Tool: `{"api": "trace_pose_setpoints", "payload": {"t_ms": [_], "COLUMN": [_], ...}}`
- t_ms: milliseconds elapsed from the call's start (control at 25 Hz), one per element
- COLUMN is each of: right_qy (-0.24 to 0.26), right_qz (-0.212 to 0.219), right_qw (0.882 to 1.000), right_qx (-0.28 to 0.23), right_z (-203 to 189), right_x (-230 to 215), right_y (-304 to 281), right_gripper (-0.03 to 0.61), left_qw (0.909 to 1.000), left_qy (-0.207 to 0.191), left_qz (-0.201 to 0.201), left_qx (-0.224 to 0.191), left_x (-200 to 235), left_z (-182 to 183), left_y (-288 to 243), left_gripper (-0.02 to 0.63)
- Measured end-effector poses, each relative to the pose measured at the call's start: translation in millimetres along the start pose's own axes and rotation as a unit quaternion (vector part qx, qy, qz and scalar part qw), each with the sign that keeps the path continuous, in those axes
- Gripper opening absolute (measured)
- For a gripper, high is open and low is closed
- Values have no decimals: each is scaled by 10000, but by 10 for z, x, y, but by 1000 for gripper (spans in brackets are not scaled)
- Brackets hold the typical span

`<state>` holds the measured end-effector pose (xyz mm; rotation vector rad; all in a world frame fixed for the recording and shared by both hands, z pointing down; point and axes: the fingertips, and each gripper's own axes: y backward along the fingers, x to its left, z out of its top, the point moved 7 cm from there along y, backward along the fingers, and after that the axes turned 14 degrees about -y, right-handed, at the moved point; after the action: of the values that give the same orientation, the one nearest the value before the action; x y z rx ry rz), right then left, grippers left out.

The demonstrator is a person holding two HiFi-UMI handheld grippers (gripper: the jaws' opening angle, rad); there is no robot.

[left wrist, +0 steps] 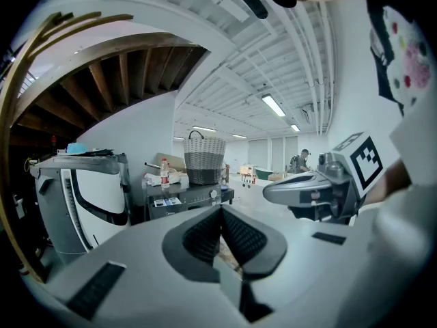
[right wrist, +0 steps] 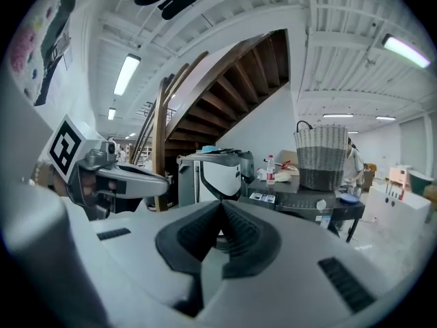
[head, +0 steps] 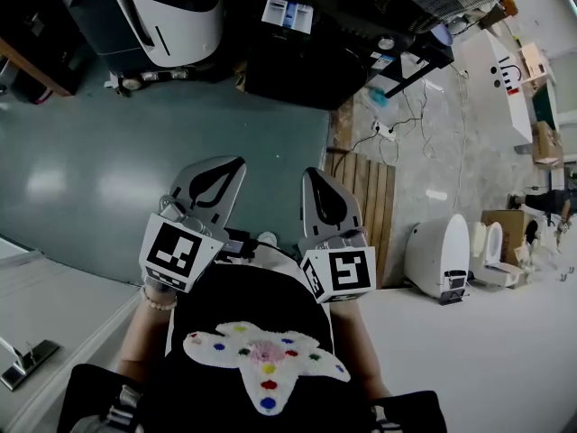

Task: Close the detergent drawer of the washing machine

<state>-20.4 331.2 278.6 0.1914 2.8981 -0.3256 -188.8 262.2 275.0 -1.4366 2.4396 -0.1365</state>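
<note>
I hold my left gripper point(head: 216, 174) and right gripper point(head: 320, 183) side by side at mid-frame, both closed and empty, with the dark washing machine point(head: 297, 61) at top centre.

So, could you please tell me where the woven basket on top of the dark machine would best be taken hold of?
Probably by its handle, coming from above. The woven basket stands upright on the dark machine, and its thin handle arches over the open rim. The body looks too wide to pinch.
</note>
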Motion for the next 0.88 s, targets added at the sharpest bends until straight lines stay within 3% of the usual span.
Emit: {"api": "trace_pose_setpoints", "payload": {"t_ms": [440, 880], "right_qy": [118, 286], "right_qz": [-202, -220], "right_qw": [9997, 9993], "right_qx": [2, 78], "right_z": [-128, -110], "right_x": [325, 281], "right_y": [-5, -67], "right_gripper": [3, 3], "left_qw": [9998, 9998], "left_qy": [-136, 26], "left_qz": [82, 184], "left_qx": [-73, -94], "left_x": [199, 266], "left_z": [-152, -225], "left_y": [346, 287], "left_gripper": [9, 9]}}
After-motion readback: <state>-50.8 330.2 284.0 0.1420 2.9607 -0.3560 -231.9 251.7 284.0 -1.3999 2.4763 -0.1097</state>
